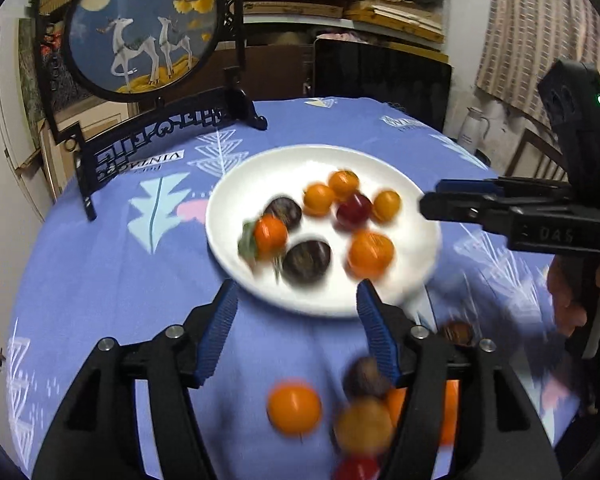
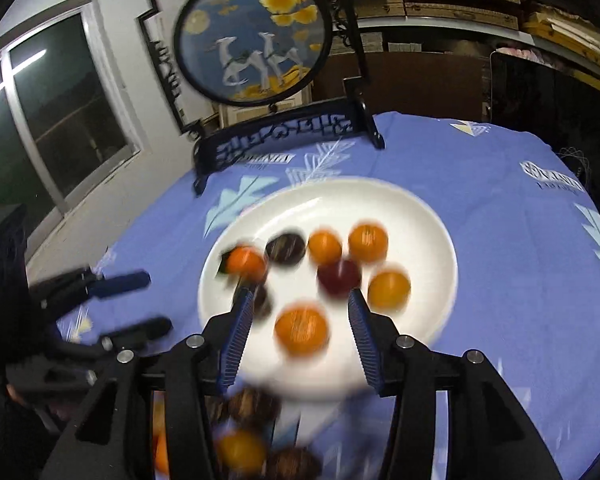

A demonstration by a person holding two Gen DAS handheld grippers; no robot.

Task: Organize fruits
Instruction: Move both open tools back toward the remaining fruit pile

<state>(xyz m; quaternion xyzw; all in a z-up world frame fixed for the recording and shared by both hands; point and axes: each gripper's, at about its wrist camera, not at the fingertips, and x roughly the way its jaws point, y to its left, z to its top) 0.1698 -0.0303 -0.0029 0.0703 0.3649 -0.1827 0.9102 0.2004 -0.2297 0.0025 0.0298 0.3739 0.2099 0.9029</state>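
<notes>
Fruits sat blurred on white plate; left gripper & right gripper both gaped, apparently gripping nothing.

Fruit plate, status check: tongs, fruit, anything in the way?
Both tongs, left and right, open, empty. White plate holds eight fruits; more loose on tablecloth nearside. Nothing blocking.

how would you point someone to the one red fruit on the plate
Start at the white plate on the blue tablecloth. Near its middle, among the orange fruits, sits the dark red fruit. It is the only red one there; its neighbours are orange or blackish.
</notes>
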